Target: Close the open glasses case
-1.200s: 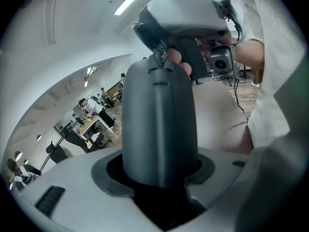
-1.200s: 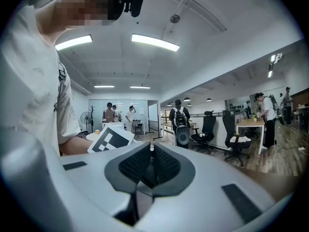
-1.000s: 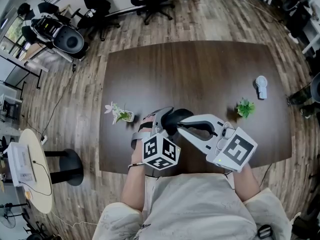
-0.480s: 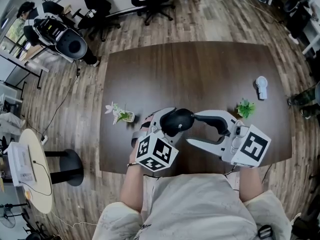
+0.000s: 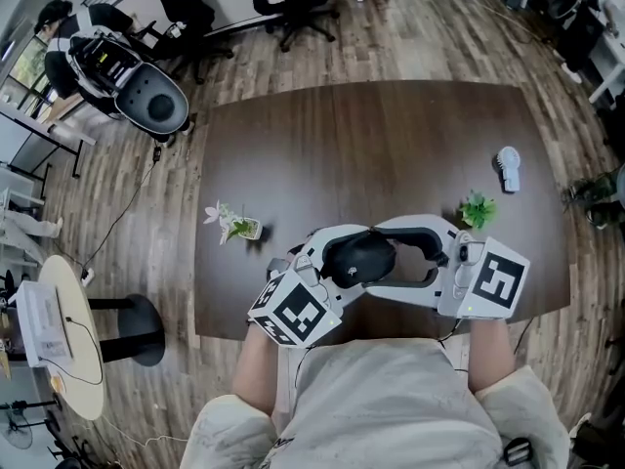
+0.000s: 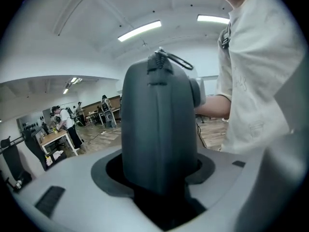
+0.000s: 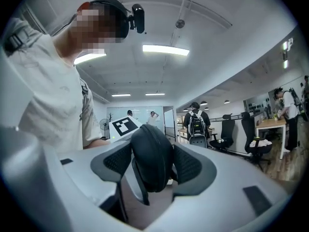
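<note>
The black glasses case (image 5: 359, 257) hangs above the near edge of the dark table (image 5: 391, 145). My left gripper (image 5: 342, 262) is shut on it from the lower left. In the left gripper view the case (image 6: 159, 129) stands upright between the jaws, a seam down its middle and a zipper pull on top. My right gripper (image 5: 376, 262) reaches in from the right. Its jaws have just been opening and now stand wide on either side of the case (image 7: 152, 151), with the pads off it. Whether the case's lid is fully down I cannot tell.
A small pot with a white flower (image 5: 234, 225) stands left of the grippers. A green plant (image 5: 478, 210) and a white object (image 5: 509, 169) sit at the right. Office chairs (image 5: 146, 91) and a round white side table (image 5: 59, 330) stand on the wooden floor.
The right gripper's jaws went from shut beside the case to wide open around it. The left gripper lifted the case and swung it rightward, its marker cube tilting.
</note>
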